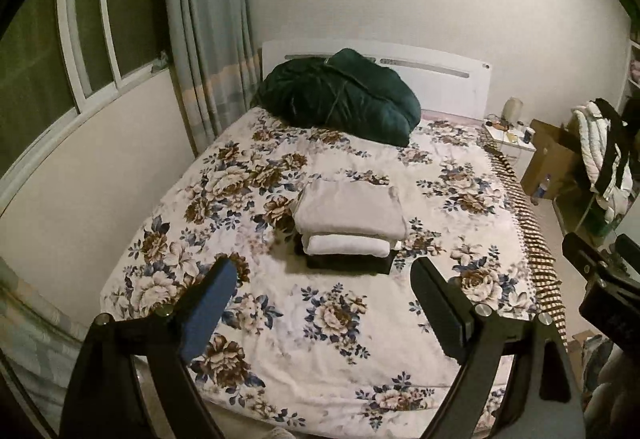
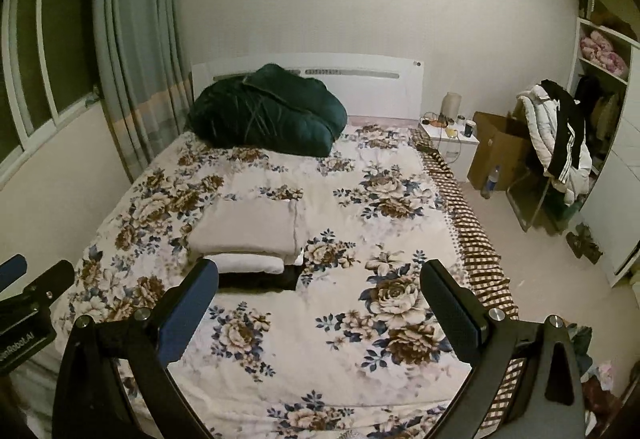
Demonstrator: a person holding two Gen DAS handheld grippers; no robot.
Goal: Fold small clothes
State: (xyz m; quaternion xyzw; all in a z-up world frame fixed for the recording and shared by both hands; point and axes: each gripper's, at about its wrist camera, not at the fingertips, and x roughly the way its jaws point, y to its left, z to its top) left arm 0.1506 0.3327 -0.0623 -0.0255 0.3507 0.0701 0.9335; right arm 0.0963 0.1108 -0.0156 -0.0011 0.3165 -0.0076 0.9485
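Your folded clothes sit in a stack (image 1: 350, 229) near the middle of the bed, on the floral bedspread (image 1: 340, 339). From the left wrist view, the top piece is a pale grey-beige fold (image 1: 350, 207), under it a white fold (image 1: 346, 245), and at the bottom a dark fold (image 1: 348, 264) whose colour and fabric are too dim to make out. In the right wrist view the same stack (image 2: 248, 235) lies left of centre, and the blue-padded finger covers part of its near left corner.

Your left gripper (image 1: 325, 279) hangs above the near half of the bed with its jaws spread wide, nothing between them; the stack shows in the gap, apart from both fingers. Your right gripper (image 2: 320, 281) is likewise spread wide and holds nothing, over bare bedspread to the right of the stack. Each camera catches only an edge of the other gripper, cut off by the frame.

Farther out, a dark green quilt (image 1: 340, 97) is heaped against the white headboard (image 1: 440, 73). Curtains (image 1: 208, 39) and a window (image 1: 60, 19) are on the left. On the right stand a small nightstand (image 2: 452, 139) with items too small to identify, a cardboard box (image 2: 496, 149), and a chair draped with a white and a black jacket (image 2: 556, 143). The fisheye rim darkens every corner.
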